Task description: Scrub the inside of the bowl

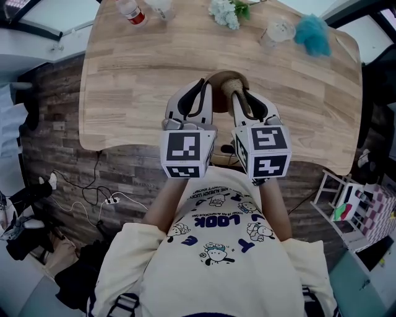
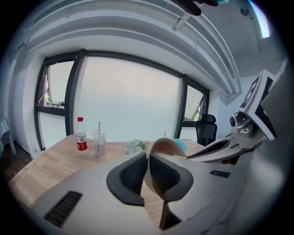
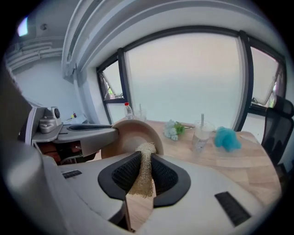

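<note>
A tan bowl point(image 1: 218, 78) is held tipped on its side above the wooden table's point(image 1: 136, 80) near edge. My left gripper point(image 1: 202, 88) is shut on the bowl's rim point(image 2: 161, 148), with the thin wall pinched between its dark pads. My right gripper point(image 1: 241, 94) is shut on a straw-coloured loofah scrubber point(image 3: 143, 172). The scrubber's tip reaches the bowl's point(image 3: 133, 134) inner side. The two grippers sit side by side, close together. The left gripper's body point(image 3: 87, 133) shows at the left of the right gripper view.
At the table's far edge stand a water bottle point(image 1: 131, 11), a clear cup point(image 1: 162, 6), white flowers point(image 1: 226, 12), a second plastic cup point(image 1: 277, 30) and a teal puff point(image 1: 314, 34). Cables point(image 1: 93, 192) lie on the floor at left; a rack point(image 1: 349, 204) stands at right.
</note>
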{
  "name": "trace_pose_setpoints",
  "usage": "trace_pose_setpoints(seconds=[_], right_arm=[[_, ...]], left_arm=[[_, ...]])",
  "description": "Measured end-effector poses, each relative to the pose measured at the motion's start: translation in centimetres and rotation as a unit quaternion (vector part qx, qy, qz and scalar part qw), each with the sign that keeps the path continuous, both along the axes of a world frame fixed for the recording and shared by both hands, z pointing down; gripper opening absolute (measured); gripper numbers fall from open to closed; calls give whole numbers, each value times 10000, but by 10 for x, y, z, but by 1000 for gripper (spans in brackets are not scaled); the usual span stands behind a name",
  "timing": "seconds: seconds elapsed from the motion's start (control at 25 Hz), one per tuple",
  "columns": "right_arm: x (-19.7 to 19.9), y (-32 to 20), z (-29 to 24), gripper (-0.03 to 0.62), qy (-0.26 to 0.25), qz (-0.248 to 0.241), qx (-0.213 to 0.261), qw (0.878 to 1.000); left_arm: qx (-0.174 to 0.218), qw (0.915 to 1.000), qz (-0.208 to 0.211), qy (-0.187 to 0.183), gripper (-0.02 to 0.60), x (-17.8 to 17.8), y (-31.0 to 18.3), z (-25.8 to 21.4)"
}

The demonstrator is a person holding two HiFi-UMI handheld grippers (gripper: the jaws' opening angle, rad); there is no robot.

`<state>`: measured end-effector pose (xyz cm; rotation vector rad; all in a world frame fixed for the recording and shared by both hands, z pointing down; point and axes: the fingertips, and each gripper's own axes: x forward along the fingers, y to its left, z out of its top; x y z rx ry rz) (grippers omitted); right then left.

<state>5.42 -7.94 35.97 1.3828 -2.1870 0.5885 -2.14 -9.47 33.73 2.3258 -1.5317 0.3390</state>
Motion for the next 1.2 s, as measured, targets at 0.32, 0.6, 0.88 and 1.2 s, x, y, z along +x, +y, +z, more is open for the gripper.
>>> trace_pose_setpoints(seconds=[0.32,0.6,0.88,1.2], right_arm=[[-17,8,5,66,-655,-77,-385,9971],[-37,11,-4,66,-1267,-180,-575,9901],[-40,12,-6,64,-1604,-226,-687,9844],[-27,12,11,66,-286,-439,-397,9978]], left_arm=[[-16,10000,-75,-30,52,-3,-2,2],[-74,10000,-31,49,52,0,0,3],[-115,9999,-55,88,51,2,1,4],[-222,9996,-62,145,51,2,5,9]])
